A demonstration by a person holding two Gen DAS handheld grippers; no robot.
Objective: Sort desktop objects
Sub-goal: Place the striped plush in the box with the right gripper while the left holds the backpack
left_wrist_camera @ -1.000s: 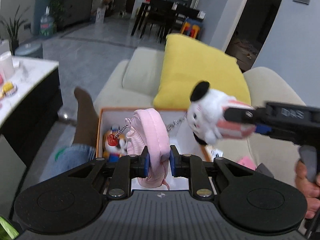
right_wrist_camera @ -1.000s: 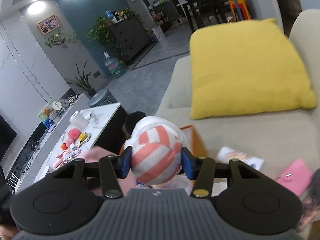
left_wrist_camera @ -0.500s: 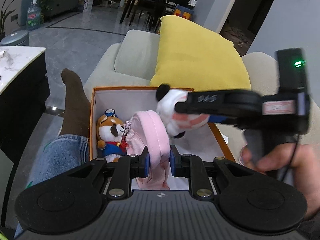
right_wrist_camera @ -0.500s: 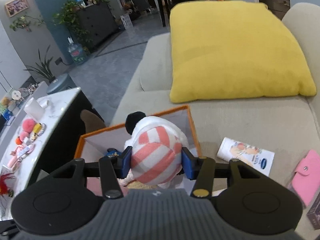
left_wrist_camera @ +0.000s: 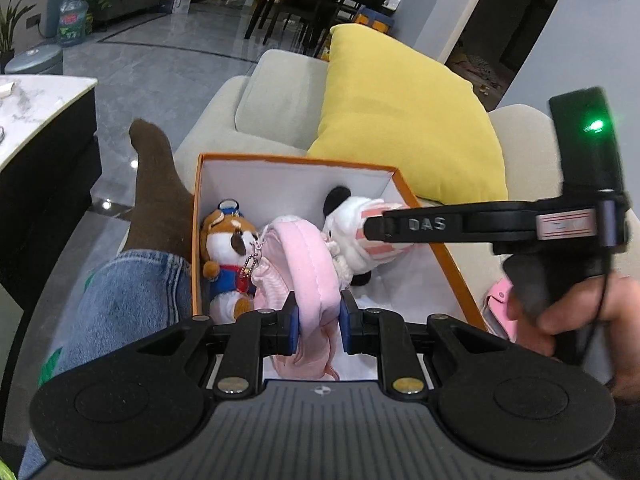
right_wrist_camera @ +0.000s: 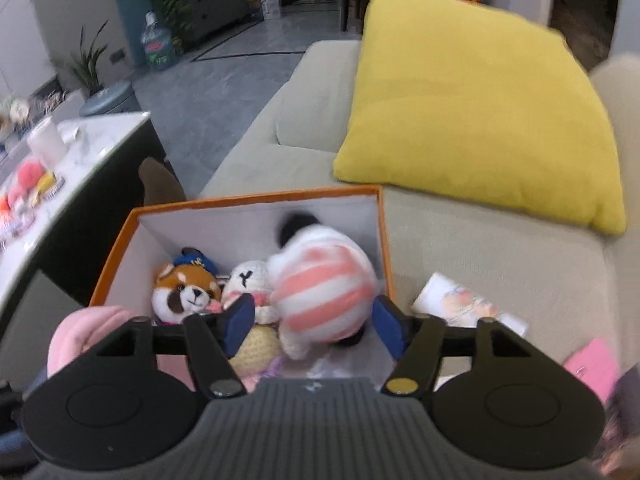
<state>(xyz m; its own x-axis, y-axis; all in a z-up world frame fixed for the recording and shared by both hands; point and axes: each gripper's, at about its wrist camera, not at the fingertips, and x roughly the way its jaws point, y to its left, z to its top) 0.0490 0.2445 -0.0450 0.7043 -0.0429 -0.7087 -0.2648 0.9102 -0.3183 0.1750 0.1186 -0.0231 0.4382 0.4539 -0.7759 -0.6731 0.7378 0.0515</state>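
An orange box (left_wrist_camera: 452, 264) with white inside walls sits on the beige sofa; it also shows in the right wrist view (right_wrist_camera: 256, 198). My left gripper (left_wrist_camera: 316, 322) is shut on a pink plush pouch (left_wrist_camera: 308, 256) over the box's near edge. My right gripper (right_wrist_camera: 314, 320) is open inside the box, its jaws spread wide on either side of a pink-and-white striped plush (right_wrist_camera: 324, 284), which shows in the left wrist view too (left_wrist_camera: 356, 236). A brown fox plush (right_wrist_camera: 186, 290) and a white knitted plush (right_wrist_camera: 246, 280) lie in the box.
A yellow cushion (right_wrist_camera: 472, 112) leans behind the box. A leaflet (right_wrist_camera: 468, 306) and a pink wallet (right_wrist_camera: 592, 364) lie on the sofa to the right. A person's leg and brown sock (left_wrist_camera: 154, 196) lie left of the box. A marble table (right_wrist_camera: 68, 160) with small items stands at left.
Both grippers came down over the box. My right gripper's jaws opened and let go of the striped plush, now blurred inside the box. My left gripper stays shut on the pink pouch.
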